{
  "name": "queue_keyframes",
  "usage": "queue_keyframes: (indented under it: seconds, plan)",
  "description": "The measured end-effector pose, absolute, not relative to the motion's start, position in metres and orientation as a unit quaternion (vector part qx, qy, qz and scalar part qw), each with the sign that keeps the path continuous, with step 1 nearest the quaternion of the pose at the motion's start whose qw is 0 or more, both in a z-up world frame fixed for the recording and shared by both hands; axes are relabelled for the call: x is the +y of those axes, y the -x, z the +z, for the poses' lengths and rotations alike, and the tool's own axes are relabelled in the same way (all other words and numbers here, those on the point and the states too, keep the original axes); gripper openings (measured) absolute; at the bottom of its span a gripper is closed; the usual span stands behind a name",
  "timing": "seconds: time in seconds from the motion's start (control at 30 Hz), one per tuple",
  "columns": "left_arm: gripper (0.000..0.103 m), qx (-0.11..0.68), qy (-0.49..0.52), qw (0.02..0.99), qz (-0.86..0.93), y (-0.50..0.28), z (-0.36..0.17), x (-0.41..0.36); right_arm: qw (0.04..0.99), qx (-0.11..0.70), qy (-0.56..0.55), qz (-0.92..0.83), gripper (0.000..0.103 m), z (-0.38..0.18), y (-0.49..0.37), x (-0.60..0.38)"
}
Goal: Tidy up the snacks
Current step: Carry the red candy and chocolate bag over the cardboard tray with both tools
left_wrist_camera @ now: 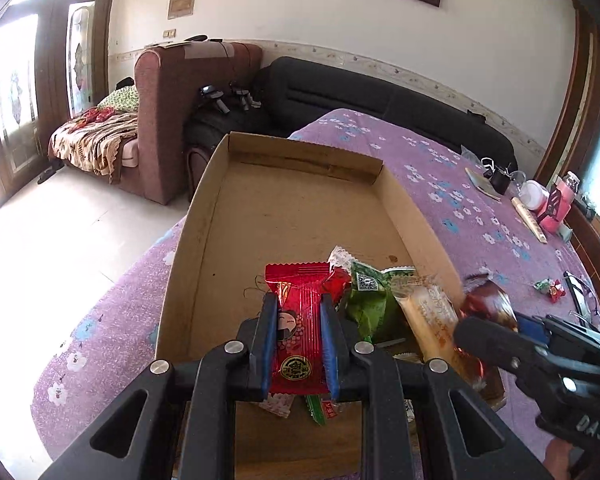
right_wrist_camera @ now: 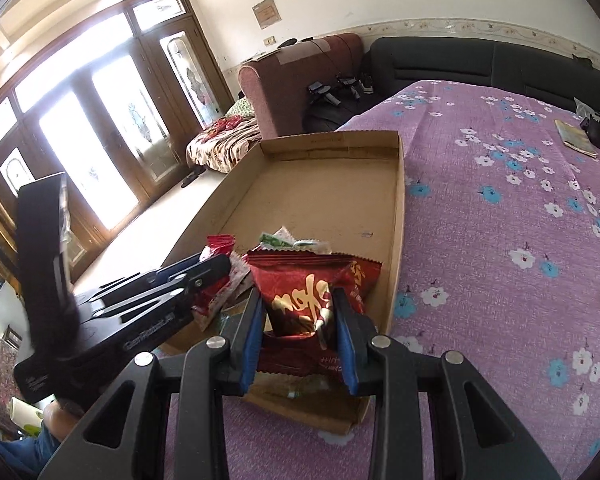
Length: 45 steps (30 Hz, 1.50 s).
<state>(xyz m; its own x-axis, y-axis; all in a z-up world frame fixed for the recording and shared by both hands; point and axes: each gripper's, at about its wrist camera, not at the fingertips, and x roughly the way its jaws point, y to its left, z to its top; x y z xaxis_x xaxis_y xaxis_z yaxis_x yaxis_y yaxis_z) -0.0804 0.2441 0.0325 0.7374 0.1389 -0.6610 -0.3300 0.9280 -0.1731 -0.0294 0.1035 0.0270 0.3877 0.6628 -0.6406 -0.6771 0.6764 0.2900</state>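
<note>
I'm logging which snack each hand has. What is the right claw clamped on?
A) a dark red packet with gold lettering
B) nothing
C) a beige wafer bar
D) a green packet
A: in the right wrist view, the right claw grips the dark red packet between its blue pads.

The red packet's (left_wrist_camera: 296, 332) side edges lie hidden behind blue pads (left_wrist_camera: 269, 344). The dark red packet (left_wrist_camera: 490, 306) at lower right is motion-blurred. Small items (left_wrist_camera: 532, 200) at the desk's far right are too small to tell apart.
</note>
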Motion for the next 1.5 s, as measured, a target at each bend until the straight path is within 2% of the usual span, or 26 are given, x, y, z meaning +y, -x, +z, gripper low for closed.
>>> queue_keyframes:
  seconds: [0.47,1.5]
  plan:
    - [0.020,0.350,0.131,0.920,0.121,0.075,0.031,0.240,0.827,0.404,-0.013,0.390,0.032,0.015,0.004,0.113]
    - [0.020,0.351,0.119,0.920,0.126,0.074,0.029,0.236,0.822,0.402,0.001,0.402,0.033,0.000,0.007,0.121]
